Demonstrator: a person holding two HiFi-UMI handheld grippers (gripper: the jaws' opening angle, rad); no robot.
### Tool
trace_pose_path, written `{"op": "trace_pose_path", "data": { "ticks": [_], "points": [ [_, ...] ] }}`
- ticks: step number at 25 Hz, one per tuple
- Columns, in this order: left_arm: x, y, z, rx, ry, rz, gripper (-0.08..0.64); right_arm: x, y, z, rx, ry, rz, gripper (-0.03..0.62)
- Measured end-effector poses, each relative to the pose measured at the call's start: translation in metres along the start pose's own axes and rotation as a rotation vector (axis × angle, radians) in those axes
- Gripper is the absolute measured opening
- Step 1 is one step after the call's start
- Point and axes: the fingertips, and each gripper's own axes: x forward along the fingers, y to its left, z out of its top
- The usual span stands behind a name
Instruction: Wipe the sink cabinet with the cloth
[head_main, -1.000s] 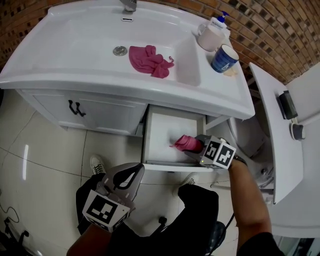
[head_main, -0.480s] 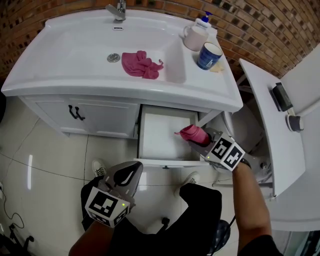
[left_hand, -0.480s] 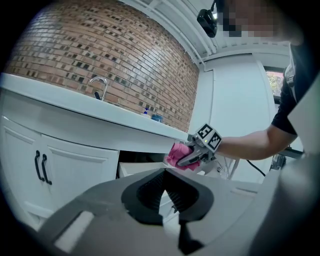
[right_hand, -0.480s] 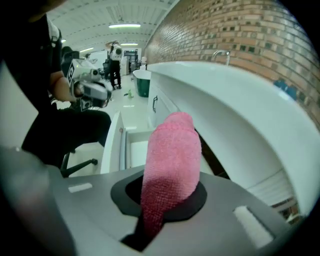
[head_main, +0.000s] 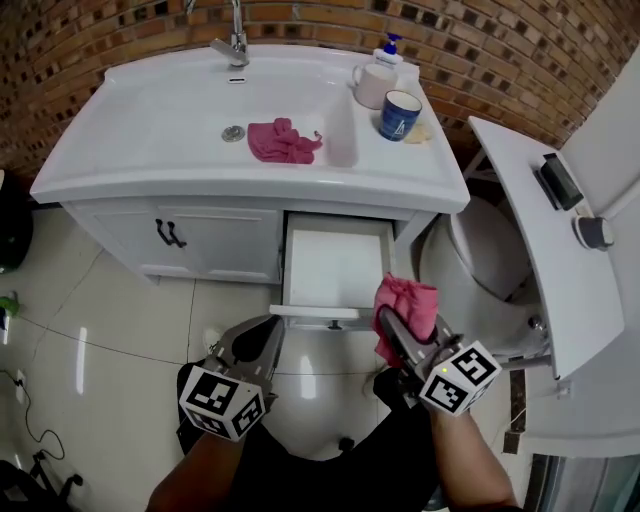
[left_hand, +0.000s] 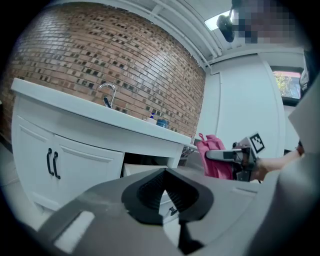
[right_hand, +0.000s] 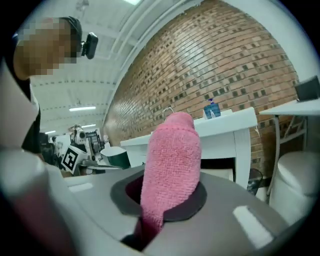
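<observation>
The cloth (head_main: 407, 298) is pink terry, bunched into a thick roll that stands up out of the right gripper (head_main: 411, 330), whose jaws are clamped on its lower end; a loose fold droops below the jaws. In the right gripper view the nap is plain and the roll fills the space between the pads. It sits just off the right front corner of the open drawer (head_main: 334, 262) (whether it touches that corner I cannot tell), in front of the cabinet and well below the countertop.

The drawer is pulled out of the white sink cabinet (head_main: 120, 225), and its front edge lies just ahead of both grippers. The left gripper (head_main: 266, 332) hovers near the drawer's left front corner, its jaws closed tip to tip with nothing between them. Between the two grippers, and off to the left, the tiled floor (head_main: 110, 320) lies open. To the right there is less room: a white toilet (head_main: 485, 250) stands near the cabinet's side.

The cabinet doors (head_main: 215, 240) left of the drawer are closed, with dark handles (head_main: 170, 233). Up top, a second pink cloth (head_main: 283, 140) lies crumpled in the basin beside the drain (head_main: 233, 133). A blue cup (head_main: 398, 115), a pale mug (head_main: 371, 86) and a soap dispenser (head_main: 388, 49) crowd the back right corner, under the brick wall (head_main: 520, 60).
</observation>
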Motion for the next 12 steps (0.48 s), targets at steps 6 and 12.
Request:
{"op": "trace_pose_path", "data": {
  "ticks": [6, 12],
  "points": [
    [-0.018, -0.006, -0.004, -0.013, -0.024, 0.040, 0.006, 0.011, 0.041, -0.068, 0.048, 0.004, -0.011, 0.034],
    [-0.040, -0.006, -0.018, -0.039, -0.002, 0.058, 0.006, 0.079, 0.097, -0.123, -0.167, 0.121, 0.066, 0.034]
  ]
}}
